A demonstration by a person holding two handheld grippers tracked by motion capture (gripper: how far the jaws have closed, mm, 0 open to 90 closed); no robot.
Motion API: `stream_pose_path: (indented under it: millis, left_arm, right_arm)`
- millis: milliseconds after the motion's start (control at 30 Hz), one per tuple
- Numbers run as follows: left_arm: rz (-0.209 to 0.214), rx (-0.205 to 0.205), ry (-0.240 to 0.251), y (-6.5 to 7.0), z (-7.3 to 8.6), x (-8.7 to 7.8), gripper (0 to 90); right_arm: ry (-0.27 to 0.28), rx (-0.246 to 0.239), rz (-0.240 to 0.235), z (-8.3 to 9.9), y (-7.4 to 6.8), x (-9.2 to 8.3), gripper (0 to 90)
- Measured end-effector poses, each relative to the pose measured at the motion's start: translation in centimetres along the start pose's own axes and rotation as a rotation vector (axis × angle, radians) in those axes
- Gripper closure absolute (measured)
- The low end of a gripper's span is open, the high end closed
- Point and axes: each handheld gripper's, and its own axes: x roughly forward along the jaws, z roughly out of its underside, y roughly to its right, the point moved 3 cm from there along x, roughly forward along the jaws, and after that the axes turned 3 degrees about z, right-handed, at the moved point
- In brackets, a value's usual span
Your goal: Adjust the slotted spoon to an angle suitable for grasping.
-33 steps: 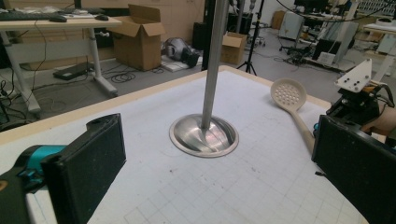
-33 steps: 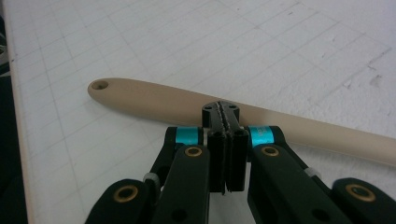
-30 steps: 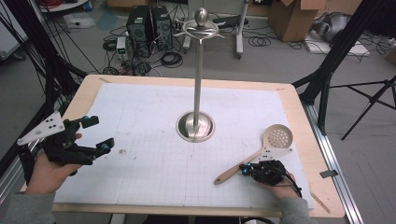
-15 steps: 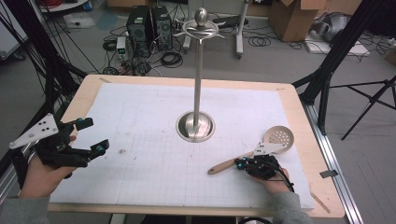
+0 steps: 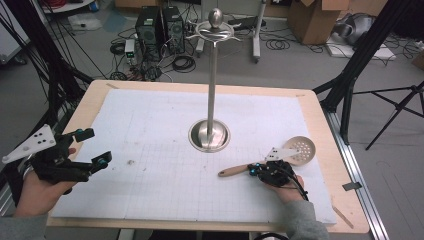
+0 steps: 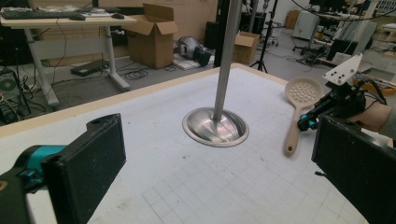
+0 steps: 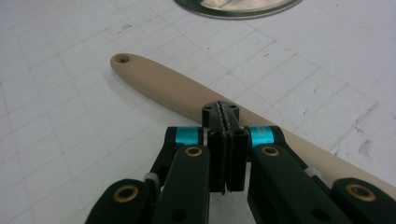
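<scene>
On the white grid mat (image 5: 150, 130), high view: the slotted spoon (image 5: 280, 157) lies at about 4 o'clock from the metal stand (image 5: 210, 135), bowl toward the table's right edge, handle end pointing back toward the centre. The right gripper (image 5: 256, 170) sits over the handle, jaws pressed together, nothing between them. The left gripper (image 5: 97, 150) hovers well apart at 9 o'clock, jaws wide and empty.

Left gripper view: both broad pads (image 6: 88, 168) stand far apart over bare mat; the spoon (image 6: 299, 107) lies at 2 o'clock beyond them.

Right gripper view: the closed tips (image 7: 220, 112) rest just against the beige handle (image 7: 168, 88), which runs past them from 10 to 4 o'clock.

Judgement: a pick-up needs the jaws opened first, then set astride the handle square to its length, near mid-handle for balance.
</scene>
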Motion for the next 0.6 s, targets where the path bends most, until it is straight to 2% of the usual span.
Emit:
stream_pose_path:
  millis: [300, 600]
  left_arm:
    - [-0.011, 0.001, 0.000, -0.1, 0.1, -0.6, 3.2]
    - [-0.018, -0.004, -0.006, -0.1, 0.4, -0.8, 3.2]
  right_arm:
    - [0.011, 0.017, 0.017, -0.5, 0.3, 0.7, 90.0]
    - [0.015, 0.020, 0.056, -1.1, 0.6, 1.4, 90.0]
